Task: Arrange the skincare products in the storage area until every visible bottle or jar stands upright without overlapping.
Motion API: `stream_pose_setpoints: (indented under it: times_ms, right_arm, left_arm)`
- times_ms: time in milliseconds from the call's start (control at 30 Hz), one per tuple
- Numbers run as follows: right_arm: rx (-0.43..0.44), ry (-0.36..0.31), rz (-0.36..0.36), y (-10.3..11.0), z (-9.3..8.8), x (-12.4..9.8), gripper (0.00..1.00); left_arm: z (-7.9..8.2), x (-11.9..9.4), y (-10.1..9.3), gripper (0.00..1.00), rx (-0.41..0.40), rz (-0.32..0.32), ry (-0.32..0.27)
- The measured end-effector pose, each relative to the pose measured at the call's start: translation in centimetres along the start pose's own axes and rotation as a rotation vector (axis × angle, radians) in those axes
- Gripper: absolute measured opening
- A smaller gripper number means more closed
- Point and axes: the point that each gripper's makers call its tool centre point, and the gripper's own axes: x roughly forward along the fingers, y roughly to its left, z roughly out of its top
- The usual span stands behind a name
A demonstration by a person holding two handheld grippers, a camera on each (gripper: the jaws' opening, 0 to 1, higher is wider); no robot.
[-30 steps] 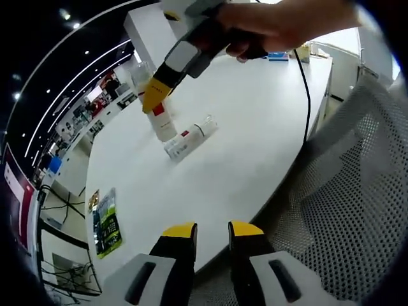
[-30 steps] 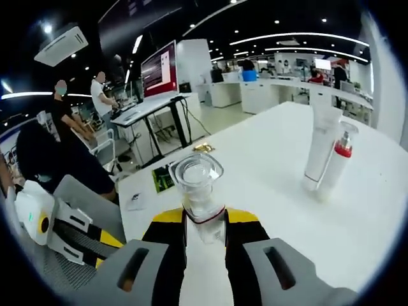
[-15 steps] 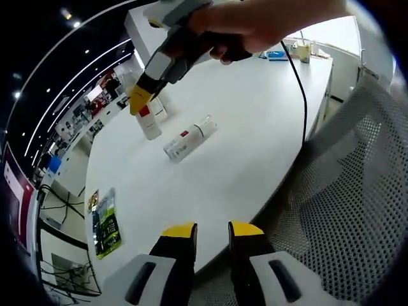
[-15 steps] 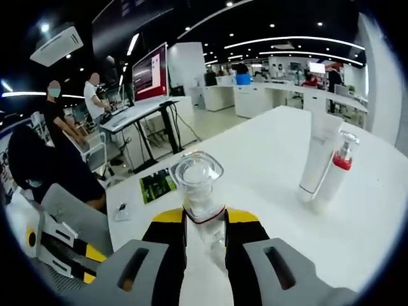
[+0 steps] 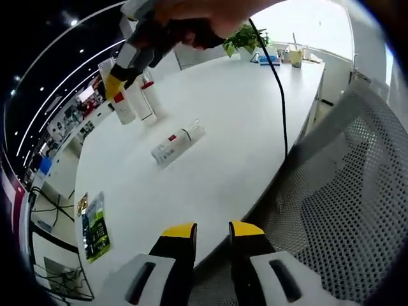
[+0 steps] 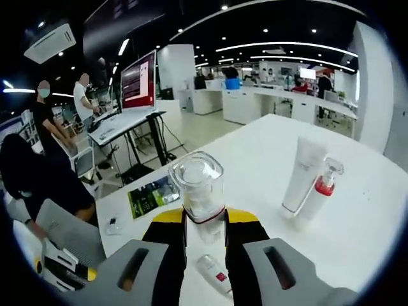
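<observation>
My right gripper (image 6: 204, 220) is shut on a white bottle with a clear cap (image 6: 196, 185), held upright above the white table (image 6: 357, 236). Below it a white bottle with a red mark (image 6: 213, 275) lies on its side. To the right a white tube (image 6: 299, 173) and a red-collared pump bottle (image 6: 317, 193) stand side by side. In the left gripper view the lying bottle (image 5: 175, 144) is mid-table, the tube (image 5: 124, 108) and pump bottle (image 5: 150, 99) stand behind it, and the right gripper (image 5: 115, 84) hangs over them in a hand. My left gripper (image 5: 211, 233) is open at the table's near edge.
A green leaflet (image 5: 94, 224) lies at the table's left end, also the leaflet (image 6: 150, 194). A grey mesh chair (image 5: 344, 210) stands on the right. A black cable (image 5: 280, 108) trails across the table. People (image 6: 48, 127) stand at desks with a monitor (image 6: 137, 80).
The right gripper has carried its bottle up and farther from my left gripper, past the standing pair. The lying bottle now shows under the right gripper's jaws.
</observation>
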Motion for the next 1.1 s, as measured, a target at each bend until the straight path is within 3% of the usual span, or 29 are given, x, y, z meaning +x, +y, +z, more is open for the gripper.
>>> stream_pose_setpoints:
  times_ms: [267, 333, 400, 433, 533, 767, 833, 1100]
  right_arm:
    - [0.006, 0.024, -0.057, 0.0, -1.2, -0.8, 0.19]
    - [-0.013, 0.039, -0.057, 0.3, -1.7, -0.8, 0.19]
    - [-0.032, 0.056, -0.061, 0.5, -2.1, -0.8, 0.19]
    - [-0.035, 0.062, -0.063, 0.4, -2.2, -0.8, 0.19]
    - [-0.013, 0.062, -0.078, 0.2, -2.3, -0.7, 0.19]
    - [0.005, 0.046, -0.097, -0.1, -1.8, -0.2, 0.19]
    - [-0.002, 0.041, -0.099, -0.4, -1.7, -0.1, 0.19]
    - [-0.019, 0.039, -0.097, -1.9, -2.0, 0.1, 0.19]
  left_arm:
    - [0.7, -0.1, -0.5, 0.2, 0.035, -0.021, -0.039]
    - [0.3, 0.2, -0.8, 0.2, 0.047, -0.034, -0.018]
    - [-0.9, 0.5, -1.2, 0.2, 0.048, -0.065, 0.054]
    - [-1.1, 0.5, -1.2, 0.2, 0.029, -0.066, 0.062]
    - [0.6, 0.2, -1.0, 0.2, 0.055, -0.049, -0.029]
    - [0.5, 0.2, -1.4, 0.2, 0.053, -0.069, -0.024]
    - [0.0, 0.4, -1.8, 0.2, 0.05, -0.092, 0.004]
    - [0.0, 0.4, -1.7, 0.2, 0.056, -0.083, 0.008]
